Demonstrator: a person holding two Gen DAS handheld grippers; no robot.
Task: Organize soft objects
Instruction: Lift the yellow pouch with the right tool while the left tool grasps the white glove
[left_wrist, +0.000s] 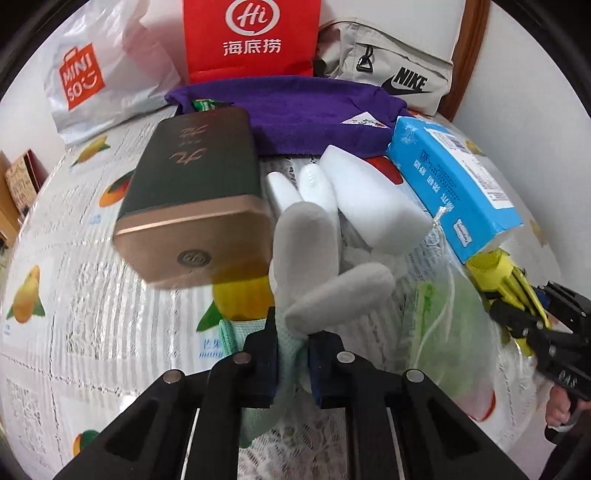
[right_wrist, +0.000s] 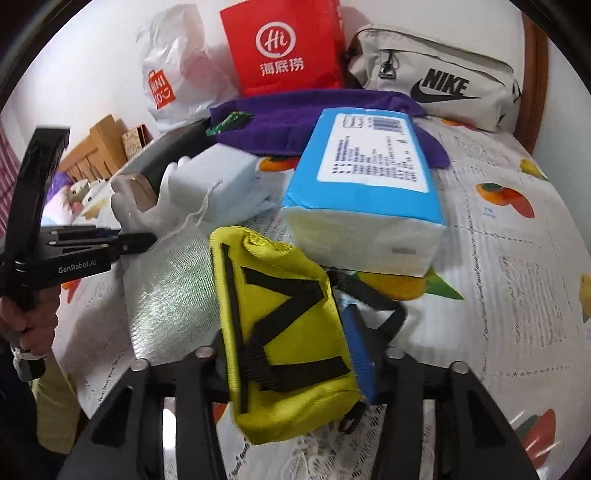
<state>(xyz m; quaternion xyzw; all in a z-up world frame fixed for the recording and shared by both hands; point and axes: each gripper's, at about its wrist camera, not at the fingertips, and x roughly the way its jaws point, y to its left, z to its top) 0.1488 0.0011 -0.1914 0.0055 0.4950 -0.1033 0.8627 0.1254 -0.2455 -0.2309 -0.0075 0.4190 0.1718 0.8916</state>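
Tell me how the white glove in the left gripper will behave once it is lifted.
The white glove will probably droop: its fingers already bend limply above the left gripper. It looks light, thin fabric. Pinched near the cuff, it may slip or swing rather than hold shape.

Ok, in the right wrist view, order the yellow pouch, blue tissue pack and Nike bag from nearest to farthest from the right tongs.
1. Yellow pouch: held in the right tongs.
2. Blue tissue pack: just beyond the pouch, centre.
3. Nike bag: far back, upper right, by the wall.
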